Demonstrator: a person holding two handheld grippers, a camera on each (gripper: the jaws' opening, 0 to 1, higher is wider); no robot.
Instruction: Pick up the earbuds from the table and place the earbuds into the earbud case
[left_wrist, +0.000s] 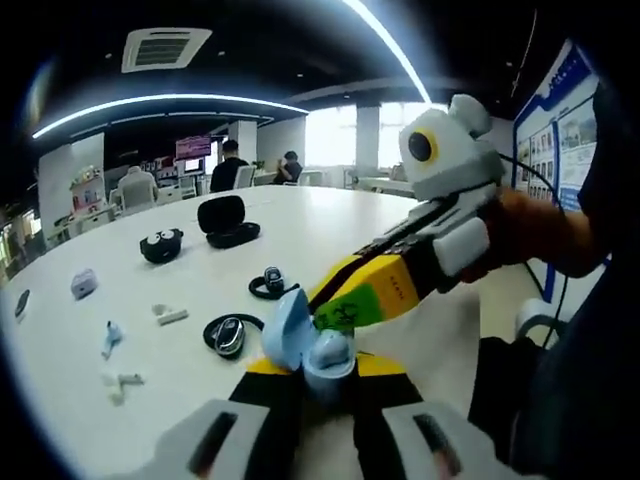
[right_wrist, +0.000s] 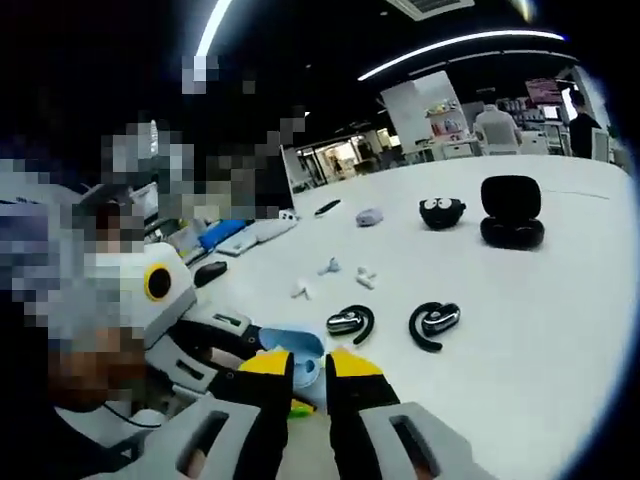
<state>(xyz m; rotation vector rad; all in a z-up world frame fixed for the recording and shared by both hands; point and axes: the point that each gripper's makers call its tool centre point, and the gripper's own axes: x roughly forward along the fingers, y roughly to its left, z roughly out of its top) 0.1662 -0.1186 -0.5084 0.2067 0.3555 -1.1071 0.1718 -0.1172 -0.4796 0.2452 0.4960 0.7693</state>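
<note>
The left gripper (left_wrist: 318, 385) has its jaws clenched on a light blue earbud case (left_wrist: 305, 345), lid tipped open, held up near the table's near edge. The right gripper (right_wrist: 308, 385) reaches in toward that case; in the right gripper view its jaws stand close together, tips just at the case (right_wrist: 295, 358), but I cannot tell whether they pinch anything between them.

On the white table (left_wrist: 340, 225) lie the earbuds. Two black ear-hook earbuds (right_wrist: 350, 322) and (right_wrist: 434, 322) sit side by side just beyond the case. Farther left are small pale stem earbuds (left_wrist: 168, 315), (left_wrist: 110, 338) and (left_wrist: 122, 380): three that I can count, though they are tiny and blurred.

Cases, counted: the blue one in hand, an open black case (left_wrist: 227, 220) far across the table, a round black one with eyes (left_wrist: 161, 244), and a small lilac one (left_wrist: 83, 284) at far left.

The earbuds look light, hard and glossy (likely to slip or flick away under a hard squeeze). I would take a hooked one across its thick body, not the thin springy hook, and a stem one across the stem. The case is smooth plastic too, best held by the base below the hinge.
</note>
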